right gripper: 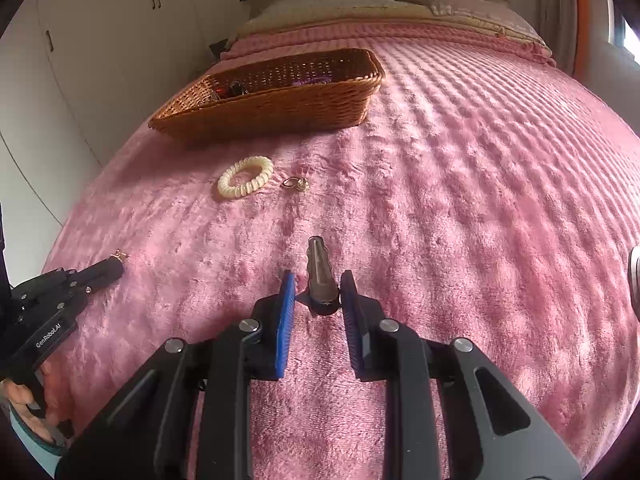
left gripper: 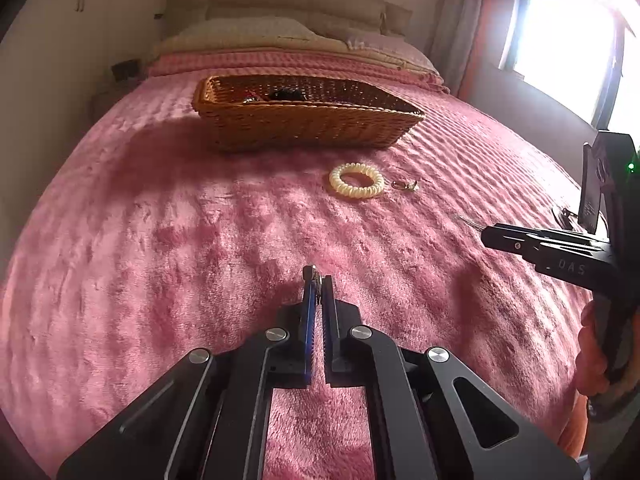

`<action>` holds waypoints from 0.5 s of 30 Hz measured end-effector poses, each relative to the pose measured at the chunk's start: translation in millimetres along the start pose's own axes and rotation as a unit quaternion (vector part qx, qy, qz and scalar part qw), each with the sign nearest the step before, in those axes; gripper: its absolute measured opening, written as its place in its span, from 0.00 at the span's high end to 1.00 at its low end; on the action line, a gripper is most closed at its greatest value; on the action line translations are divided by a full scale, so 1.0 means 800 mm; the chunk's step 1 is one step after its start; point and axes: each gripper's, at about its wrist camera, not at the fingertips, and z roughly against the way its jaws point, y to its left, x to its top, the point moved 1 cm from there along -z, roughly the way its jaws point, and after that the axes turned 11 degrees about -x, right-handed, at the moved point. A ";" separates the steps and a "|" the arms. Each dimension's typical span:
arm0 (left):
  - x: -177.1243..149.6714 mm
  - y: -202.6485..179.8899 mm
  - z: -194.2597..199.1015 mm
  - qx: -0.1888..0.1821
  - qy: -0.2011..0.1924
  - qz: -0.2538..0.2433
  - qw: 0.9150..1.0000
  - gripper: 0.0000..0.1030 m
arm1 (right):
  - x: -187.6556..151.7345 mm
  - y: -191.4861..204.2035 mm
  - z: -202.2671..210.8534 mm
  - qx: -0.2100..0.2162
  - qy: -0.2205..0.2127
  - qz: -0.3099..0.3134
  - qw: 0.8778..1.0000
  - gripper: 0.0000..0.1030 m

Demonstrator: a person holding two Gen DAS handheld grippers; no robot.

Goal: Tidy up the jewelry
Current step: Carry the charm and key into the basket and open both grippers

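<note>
A wicker basket [left gripper: 308,128] [right gripper: 272,104] sits on the pink bed and holds a few dark pieces. A cream spiral bracelet [left gripper: 356,181] [right gripper: 245,182] and small gold earrings [left gripper: 405,185] [right gripper: 296,184] lie in front of it. My left gripper [left gripper: 318,280] [right gripper: 116,266] is shut on a small gold jewelry piece [right gripper: 120,256] just above the blanket. My right gripper [right gripper: 318,284] [left gripper: 486,236] is open around a grey-brown hair clip [right gripper: 319,276] that lies on the blanket between its fingers.
The pink plush blanket [left gripper: 200,240] [right gripper: 480,200] covers the whole bed. Pillows [left gripper: 256,32] and a headboard are at the far end. White wardrobes stand to the left, a bright window [left gripper: 568,28] to the right.
</note>
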 end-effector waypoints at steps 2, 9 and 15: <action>-0.001 0.003 -0.001 0.004 0.008 0.007 1.000 0.99 | -0.002 -0.003 -0.005 0.002 0.007 -0.004 1.000 0.80; -0.002 0.021 -0.001 -0.001 0.014 0.042 0.999 0.98 | -0.006 -0.003 -0.013 0.005 0.014 -0.007 1.000 0.80; 0.000 0.035 0.010 -0.020 0.004 0.068 0.997 0.98 | -0.007 -0.005 -0.014 0.008 0.016 -0.012 1.000 0.80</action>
